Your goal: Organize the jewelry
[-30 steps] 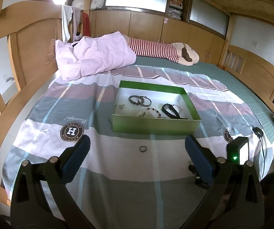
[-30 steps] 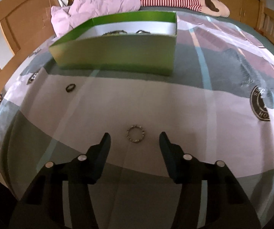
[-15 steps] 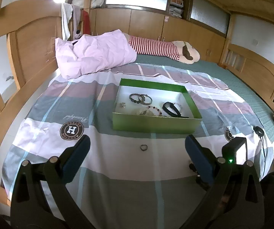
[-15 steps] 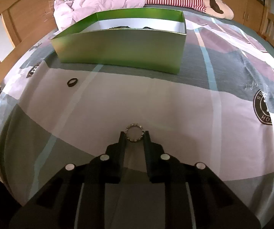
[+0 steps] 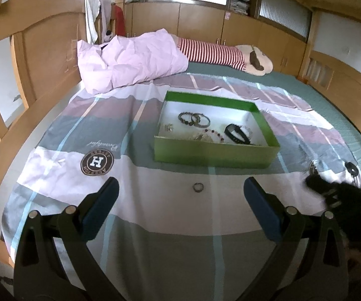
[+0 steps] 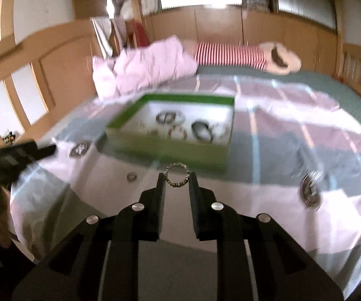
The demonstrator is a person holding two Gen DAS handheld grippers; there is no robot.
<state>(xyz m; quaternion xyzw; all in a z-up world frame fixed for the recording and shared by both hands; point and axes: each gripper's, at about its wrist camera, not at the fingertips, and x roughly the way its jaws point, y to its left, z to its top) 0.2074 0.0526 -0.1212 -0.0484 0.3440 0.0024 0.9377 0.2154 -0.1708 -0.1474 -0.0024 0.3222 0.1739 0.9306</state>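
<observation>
So the little beaded ring (image 6: 177,175) is pinched between the two black fingers (image 6: 161,188) of the right tool (image 6: 176,179), clamped at the tips and held up in the air above the bedspread (image 6: 268,200), in front of the near wall of the green box (image 6: 170,150). The right view is pretty blurry, fwiw. The box sits open on the bed and already has a few bracelets in it: a couple of dark beaded ones (image 5: 193,119) toward the back, a black band (image 5: 237,133) on the right, and a lighter beaded one (image 5: 212,135) near the front wall. A second, darker ring (image 5: 197,187) lies on the bedspread just in front of the box, between the blue-padded fingers (image 5: 102,200) of the left tool (image 5: 180,198), which is spread wide open with nothing in it and hanging above the bed. Farther back there's a crumpled pink duvet (image 5: 130,62) and a red-and-white striped plush toy (image 5: 218,54) against the wooden cabinets (image 5: 200,22).
</observation>
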